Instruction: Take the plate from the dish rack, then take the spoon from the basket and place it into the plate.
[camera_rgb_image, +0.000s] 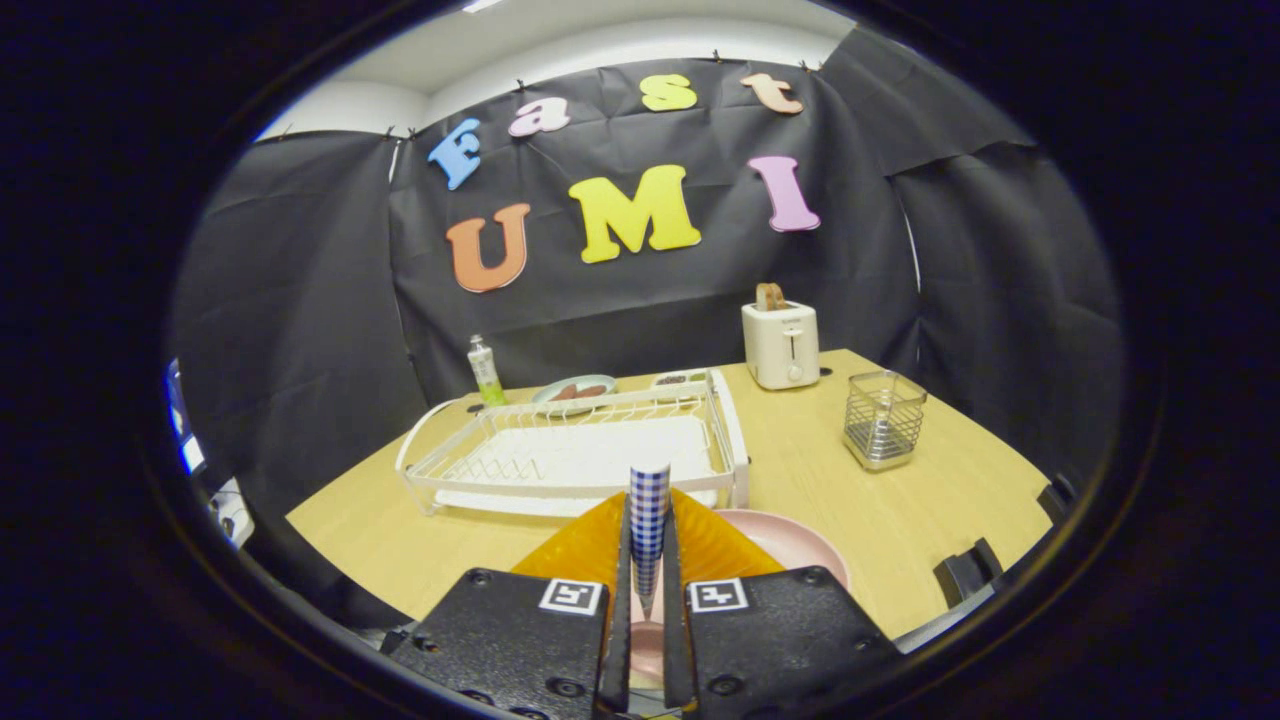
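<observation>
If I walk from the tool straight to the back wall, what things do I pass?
From the tool, shut on the checked spoon handle → pink plate on the orange mat → white dish rack → small plate of food behind it → black cloth wall.

A: What have you got on the table (930, 520)?

B: Light wood top. Your white dish rack (590, 455) sits mid-table. Behind it you've got a small green bottle (485, 371), a plate with food (573, 392) and a small dish (676, 380).

A: Right side?

B: Toaster (781, 343) at the back, wire basket (882, 419) nearer you, well apart from it. Pink plate (790, 540) and an orange mat (590, 545) lie just in front of the rack.
</observation>
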